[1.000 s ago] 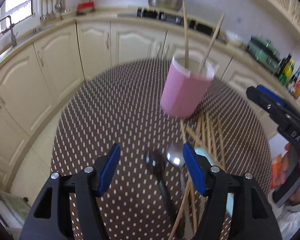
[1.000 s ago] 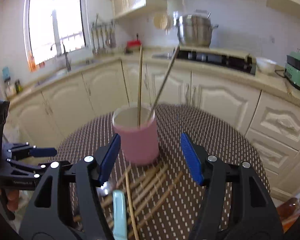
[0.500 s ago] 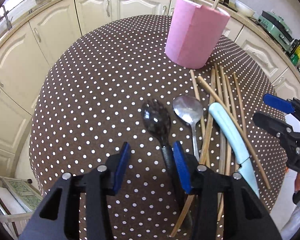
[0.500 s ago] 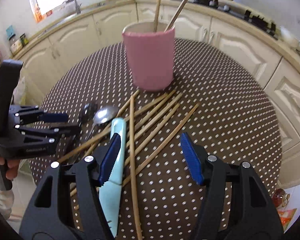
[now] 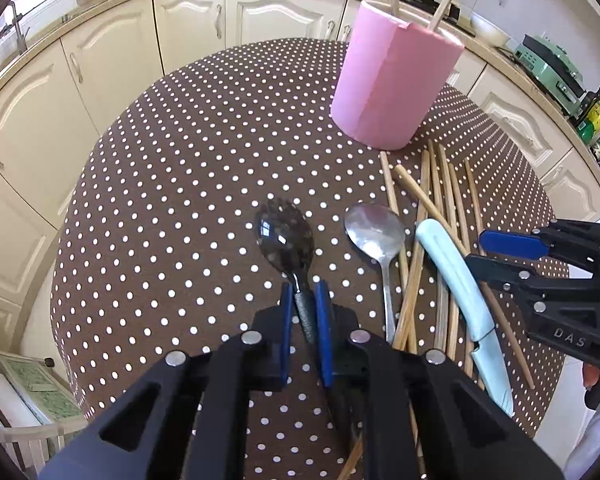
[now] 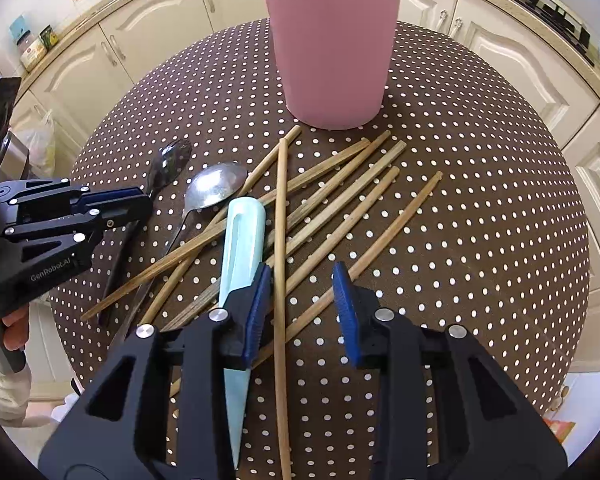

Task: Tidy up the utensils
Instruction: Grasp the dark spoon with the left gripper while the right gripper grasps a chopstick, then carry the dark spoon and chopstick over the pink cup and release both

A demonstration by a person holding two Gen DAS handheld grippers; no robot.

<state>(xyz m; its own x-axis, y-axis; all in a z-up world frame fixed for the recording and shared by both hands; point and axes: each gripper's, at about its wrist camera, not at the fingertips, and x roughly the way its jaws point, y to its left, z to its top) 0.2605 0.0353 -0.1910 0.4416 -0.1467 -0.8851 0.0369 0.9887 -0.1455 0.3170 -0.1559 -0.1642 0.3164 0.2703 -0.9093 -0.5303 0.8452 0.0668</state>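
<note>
Blue-padded jaws of the left gripper (image 5: 304,312) now pinch the textured black handle of the dark spoon (image 5: 286,236), where half a second ago they stood apart around it; the spoon lies flat on the brown, white-dotted surface (image 5: 172,184). The right gripper (image 6: 302,308) has narrowed too, yet its jaws remain apart, straddling one pale wooden chopstick (image 6: 281,264) that lies lengthwise between the pads (no contact is visible). Just left of that stick rests the pale blue knife (image 6: 240,248), smooth and tapering to a point, its sheath-like upper part rounded. Beside it sits the steel spoon (image 6: 216,188), its oval bowl shiny, and beneath both fans a loose pile of bamboo chopsticks (image 6: 340,196), straight and matte. At the far side stands the pink cup (image 6: 332,52), a plain upright cylinder with two sticks already leaning inside it.
</note>
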